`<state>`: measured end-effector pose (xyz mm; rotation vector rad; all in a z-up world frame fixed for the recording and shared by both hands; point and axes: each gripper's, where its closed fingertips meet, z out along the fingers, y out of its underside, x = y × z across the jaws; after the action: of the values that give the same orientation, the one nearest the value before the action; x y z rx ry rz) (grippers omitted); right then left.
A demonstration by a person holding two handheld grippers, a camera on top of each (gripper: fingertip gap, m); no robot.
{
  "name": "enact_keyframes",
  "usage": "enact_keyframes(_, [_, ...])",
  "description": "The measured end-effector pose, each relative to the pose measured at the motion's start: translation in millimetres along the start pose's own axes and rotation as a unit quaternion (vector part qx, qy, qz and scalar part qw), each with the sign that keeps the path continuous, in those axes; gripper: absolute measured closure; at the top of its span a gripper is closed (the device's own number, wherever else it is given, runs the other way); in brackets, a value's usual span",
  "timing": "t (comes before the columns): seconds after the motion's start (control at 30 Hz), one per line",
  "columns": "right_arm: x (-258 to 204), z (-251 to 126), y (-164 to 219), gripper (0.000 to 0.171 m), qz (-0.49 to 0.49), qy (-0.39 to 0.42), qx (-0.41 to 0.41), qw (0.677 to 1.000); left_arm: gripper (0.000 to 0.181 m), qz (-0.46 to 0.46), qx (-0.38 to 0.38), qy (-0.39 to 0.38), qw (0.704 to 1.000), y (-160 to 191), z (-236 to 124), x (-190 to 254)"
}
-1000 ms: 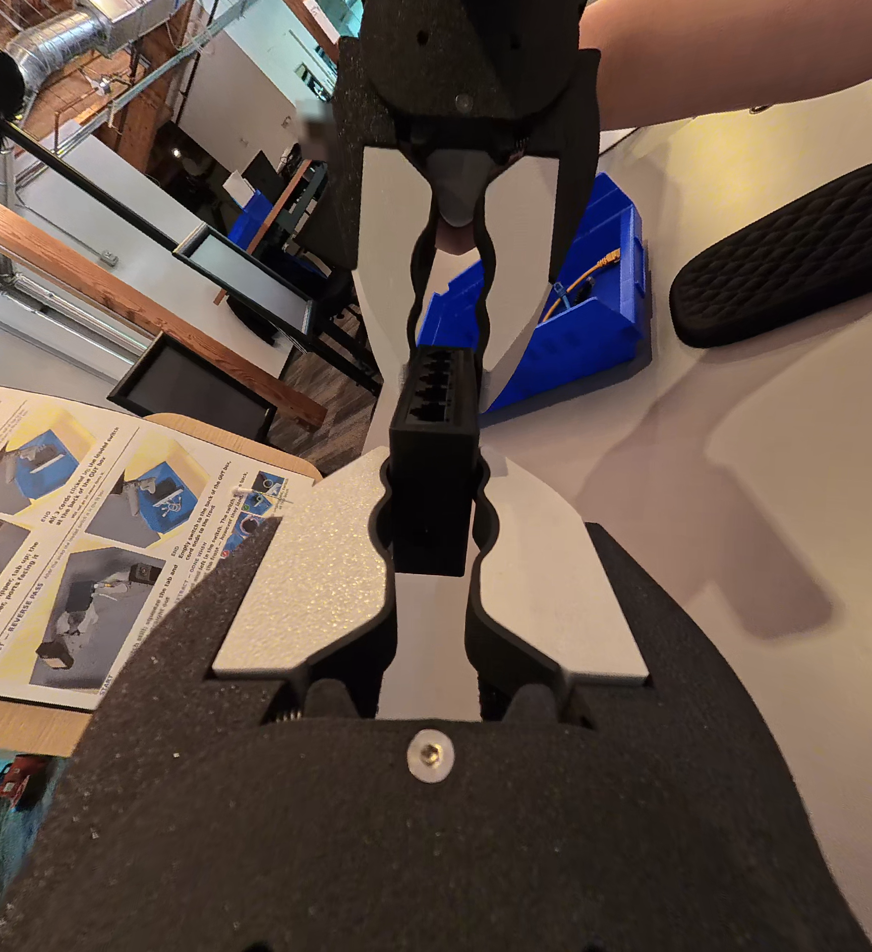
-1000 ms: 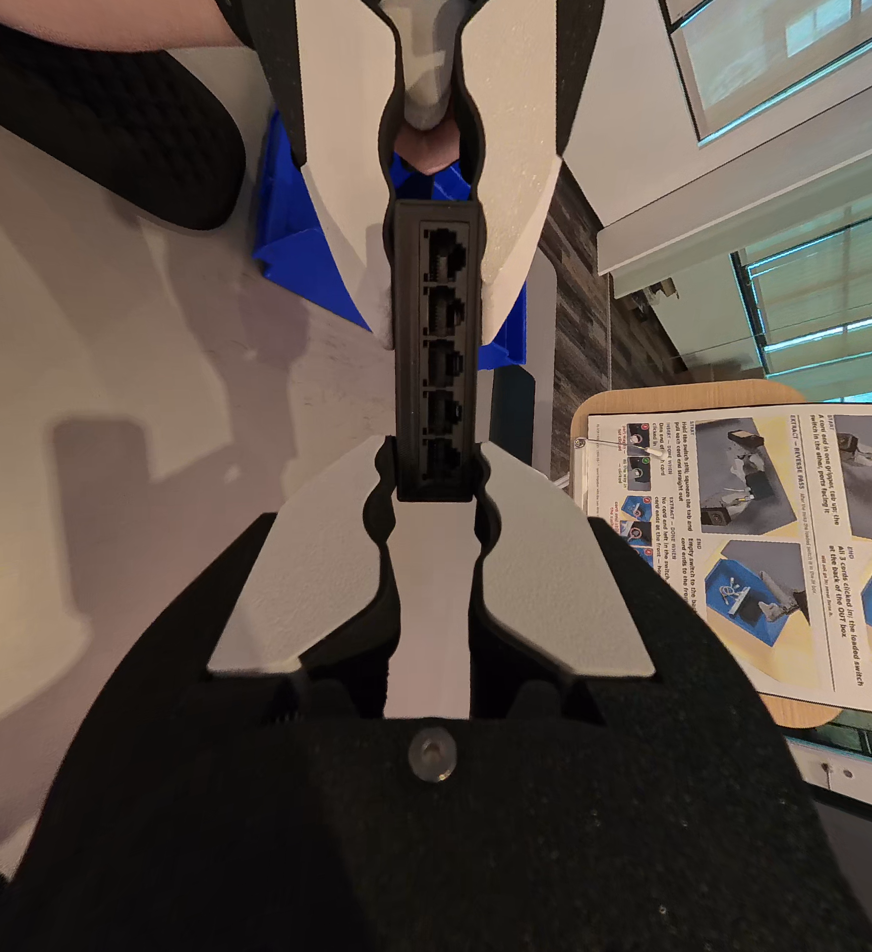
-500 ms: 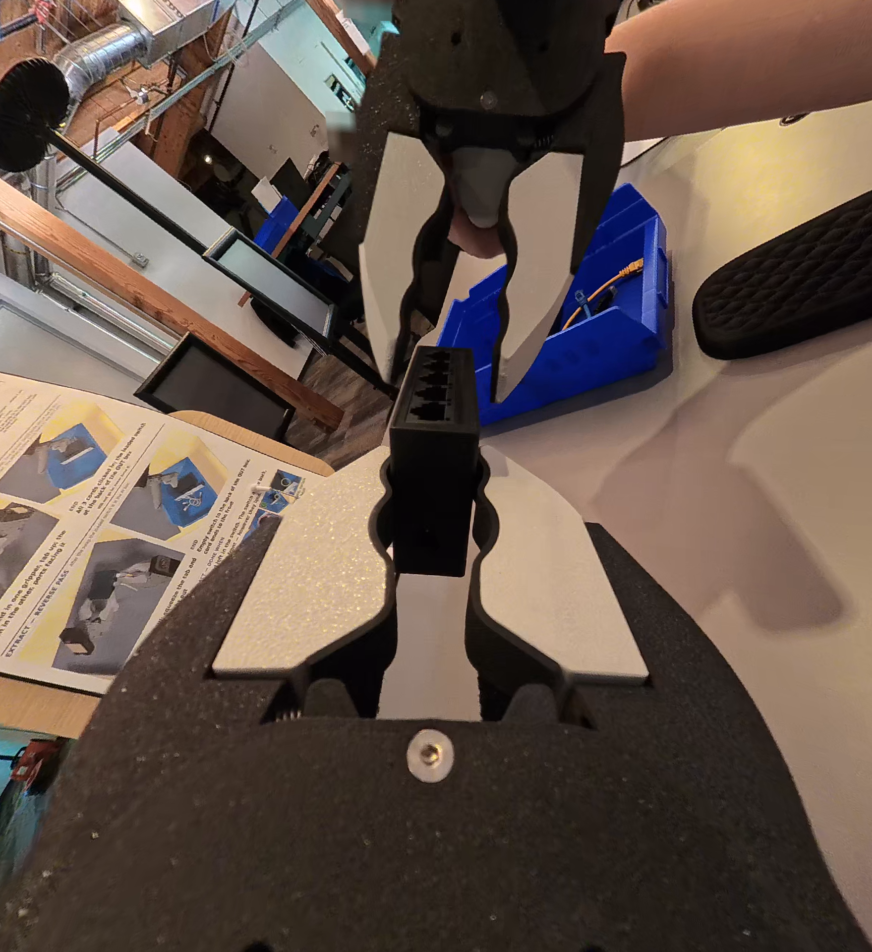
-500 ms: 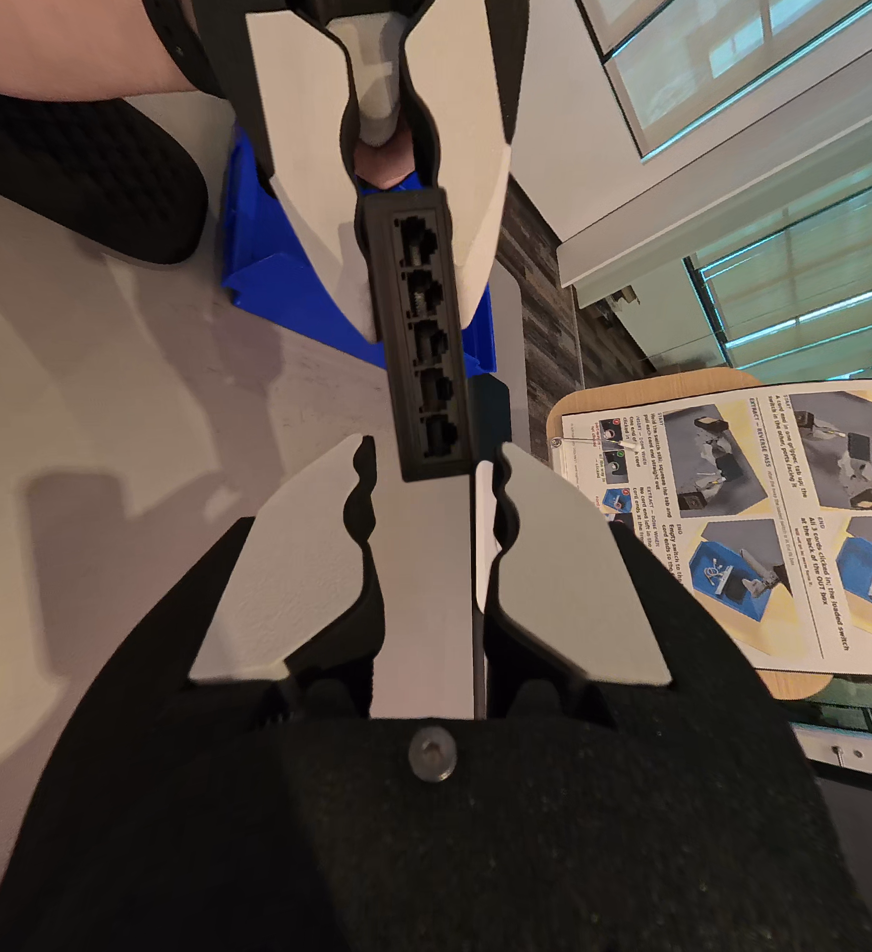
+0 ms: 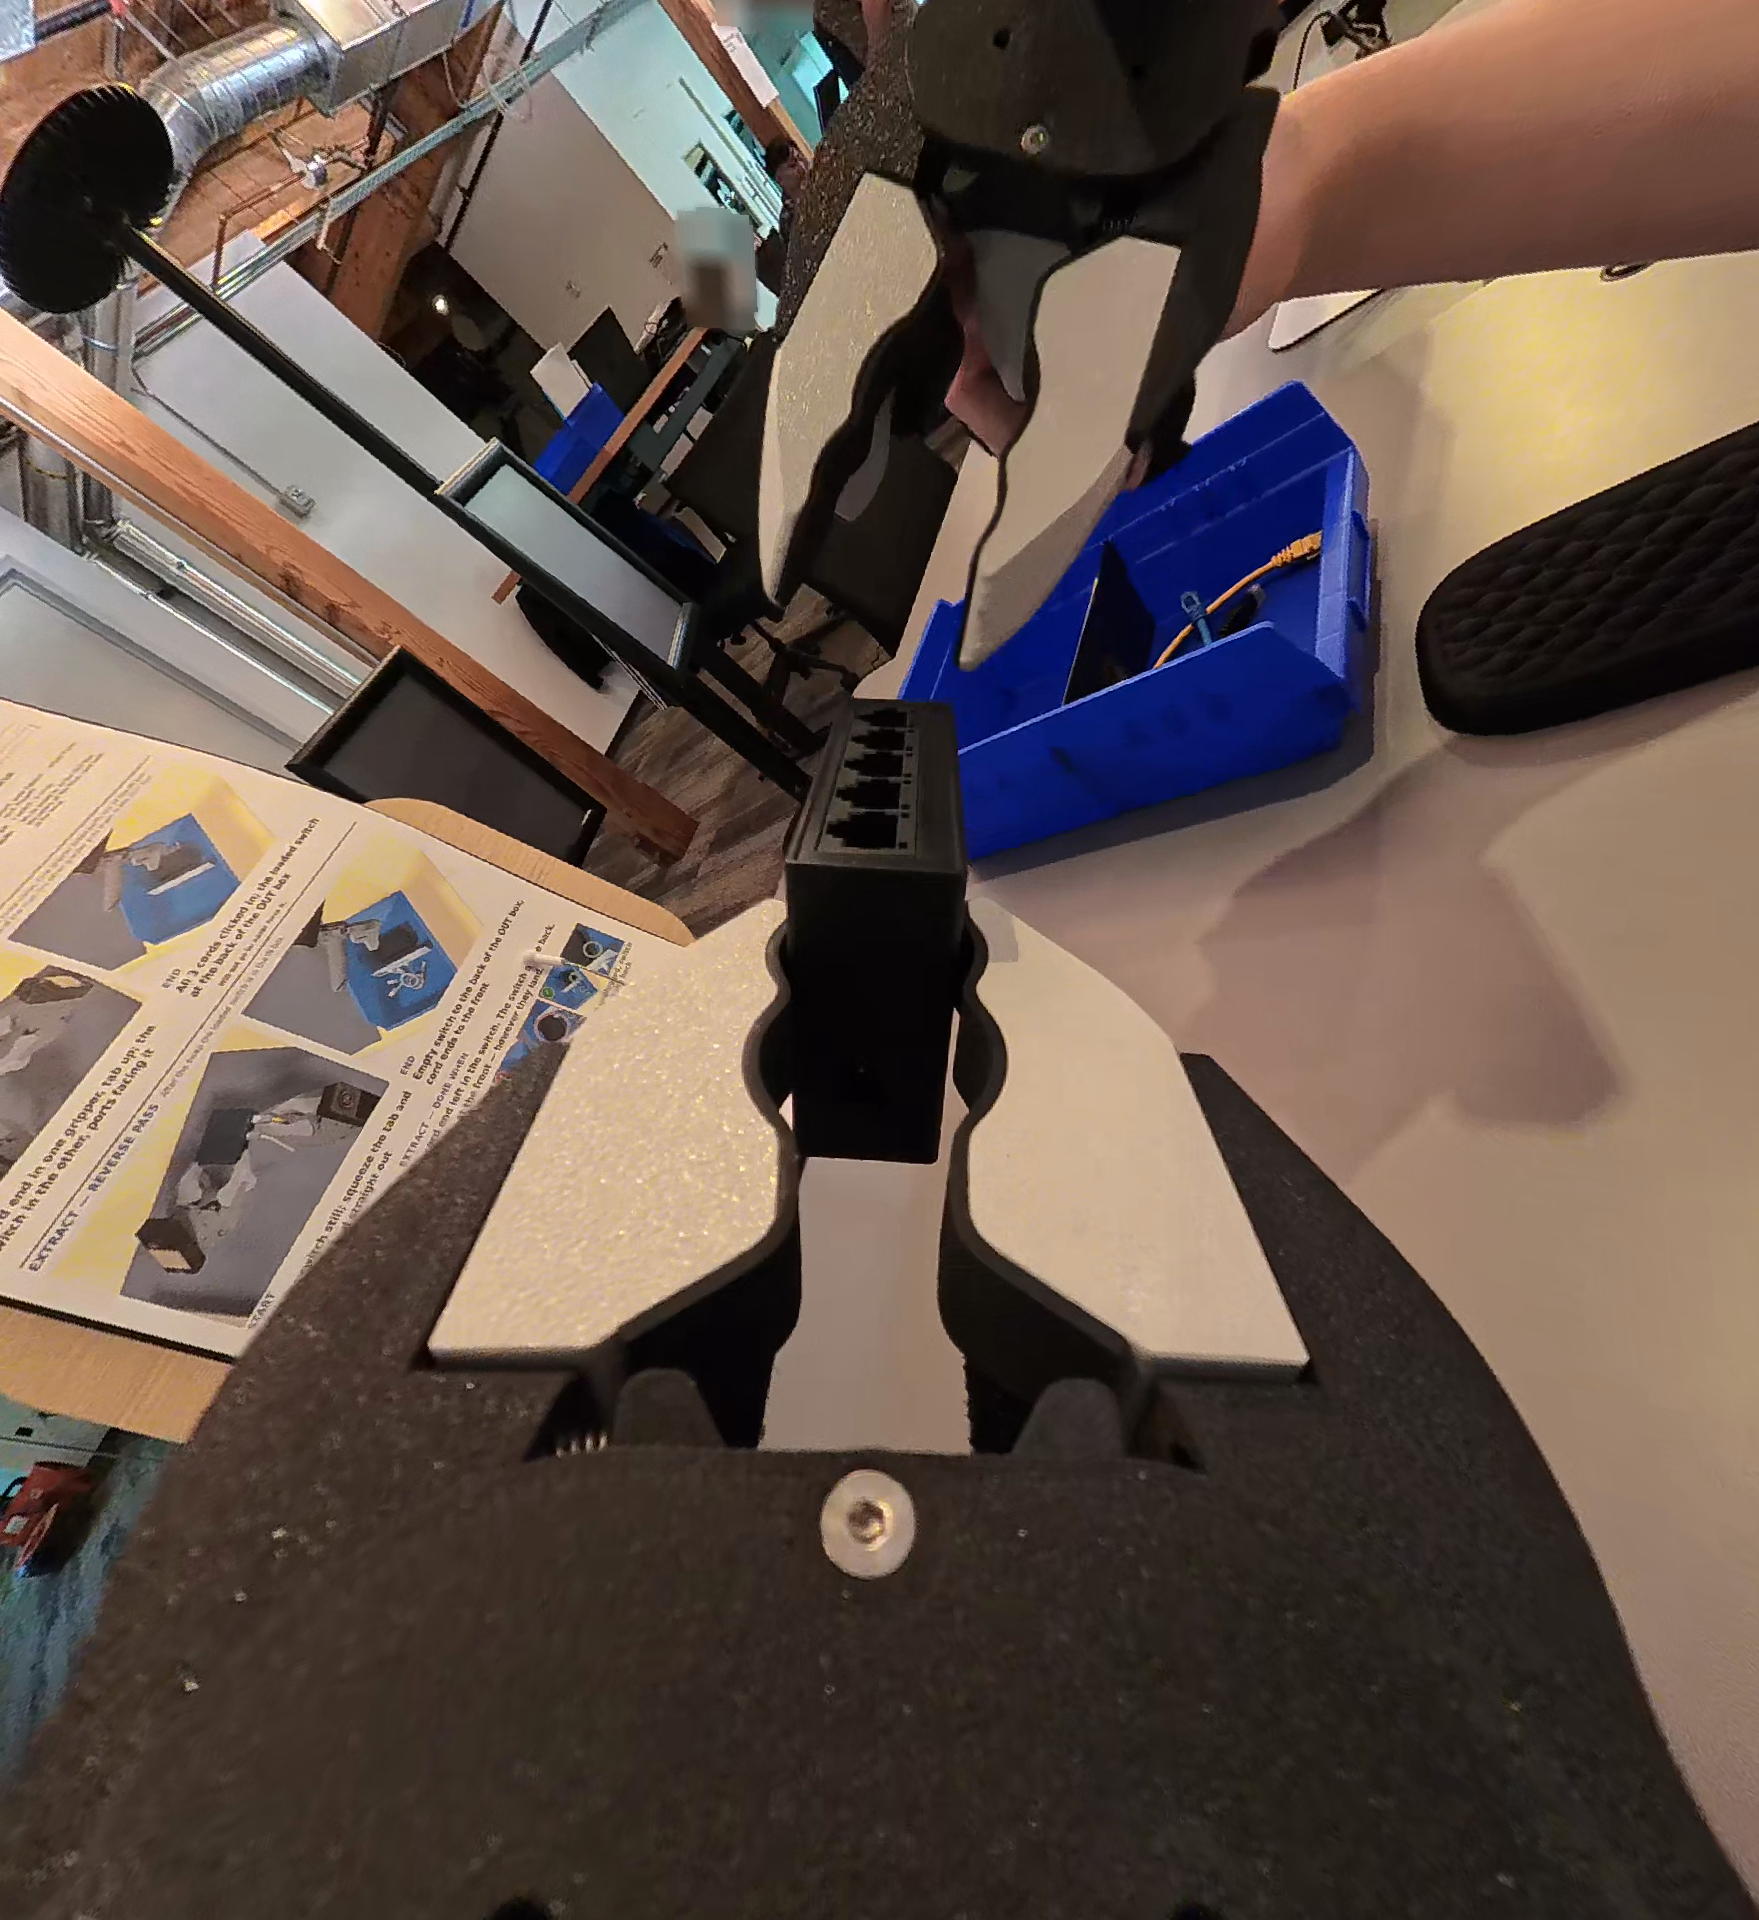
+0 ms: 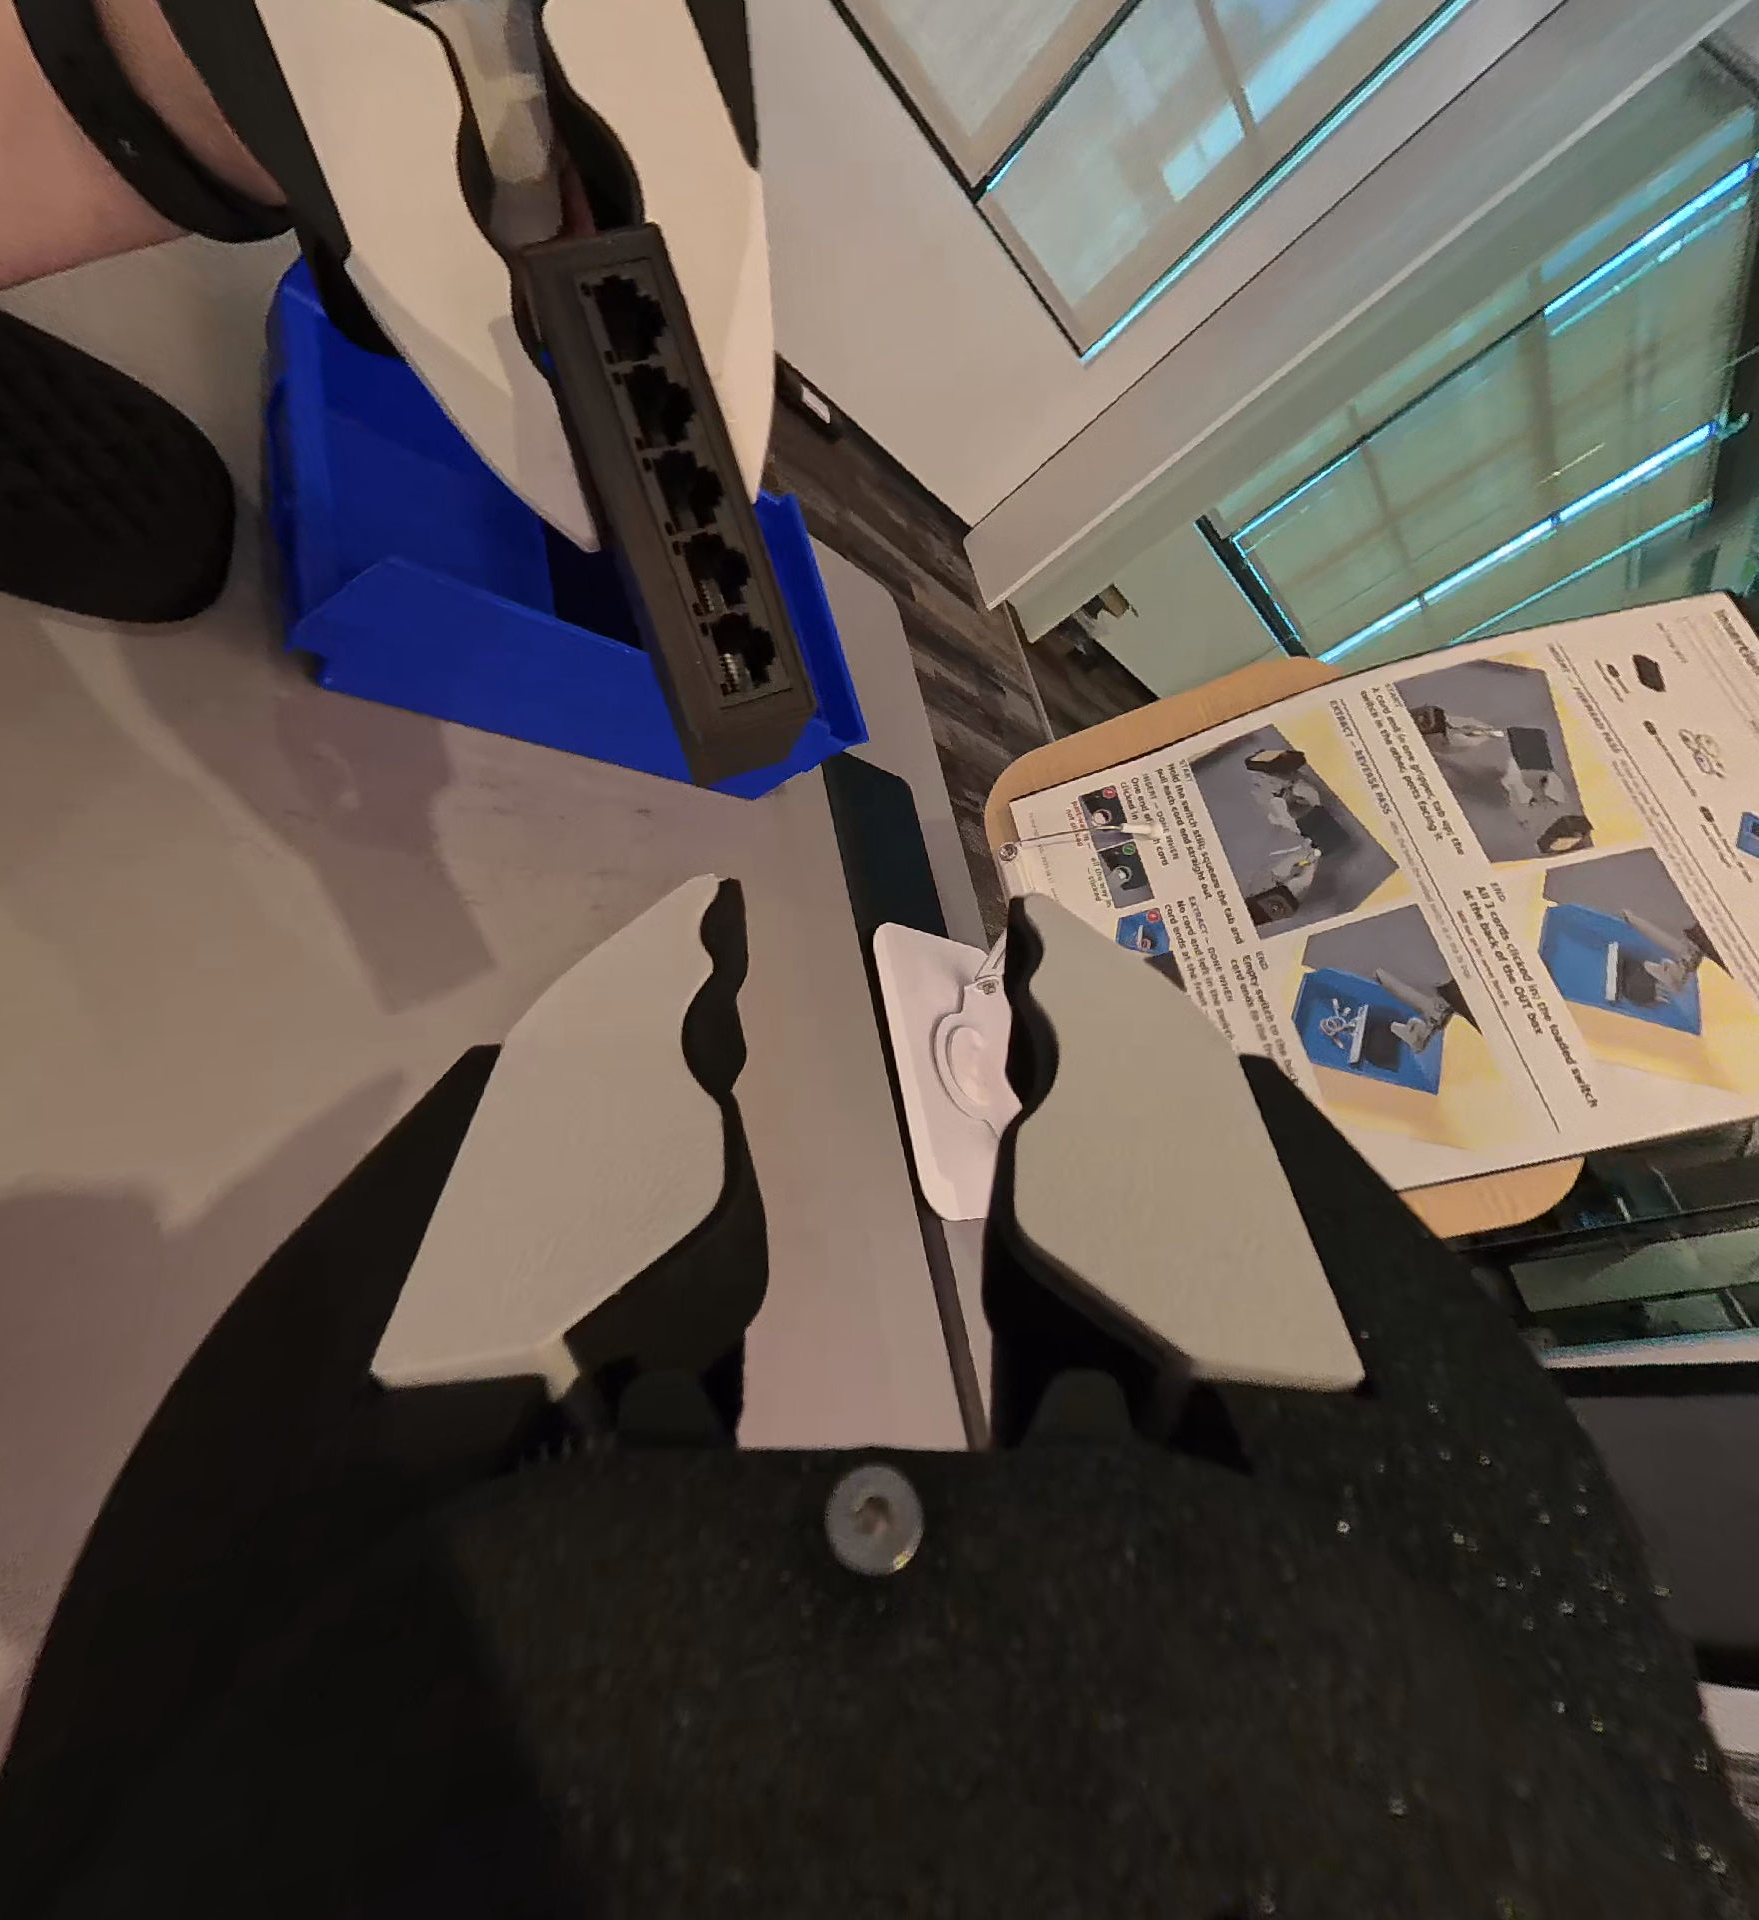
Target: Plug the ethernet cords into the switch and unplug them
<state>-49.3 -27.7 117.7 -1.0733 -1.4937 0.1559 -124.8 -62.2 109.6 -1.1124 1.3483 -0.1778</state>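
Observation:
My left gripper (image 5: pixel 875 925) is shut on a black ethernet switch (image 5: pixel 880 810) and holds it upright above the white table, port row facing up. In the right wrist view the switch (image 6: pixel 677 499) hangs tilted, its ports empty and facing me. My right gripper (image 6: pixel 870 899) is open and empty, apart from the switch's near end. It also shows in the left wrist view (image 5: pixel 875 623), jaws spread above the switch. An orange cord (image 5: pixel 1259 582) and a blue cord (image 5: pixel 1192 613) lie in a blue bin (image 5: pixel 1166 727) behind.
A black padded rest (image 5: pixel 1633 582) lies on the table (image 5: pixel 1477 1039) right of the bin. An instruction sheet (image 5: pixel 179 987) on a wooden board sits beyond the table edge. A white plate (image 6: pixel 932 1049) sits at the table edge. A person's forearm (image 5: pixel 1529 177) reaches over the table. There is about 9 cm between the tips of the two grippers.
My right gripper, shut on the switch's far end a second ago, has opened, let go and drawn back. My left gripper has kept its hold on the switch.

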Motion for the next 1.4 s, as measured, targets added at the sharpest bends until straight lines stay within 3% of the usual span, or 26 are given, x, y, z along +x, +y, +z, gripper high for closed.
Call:
enact_keyframes(0.23, [-17,8,1,0.110,0.016,-0.051,-0.021,0.998,0.154,-0.001,-0.010,0.014,1.000,5,9,7])
enact_keyframes(0.63, [-46,35,-20,0.120,-0.057,-0.124,-0.048,0.990,0.155,0.004,-0.027,0.028,0.999,13,20,15])
enact_keyframes(1.07, [-51,44,-14,0.145,-0.073,-0.135,-0.064,0.986,0.155,0.008,-0.030,0.038,0.999,13,22,20])
enact_keyframes(1.4, [-52,41,-6,0.146,-0.104,-0.108,-0.078,0.986,0.151,-0.004,-0.026,0.057,0.998,16,26,25])
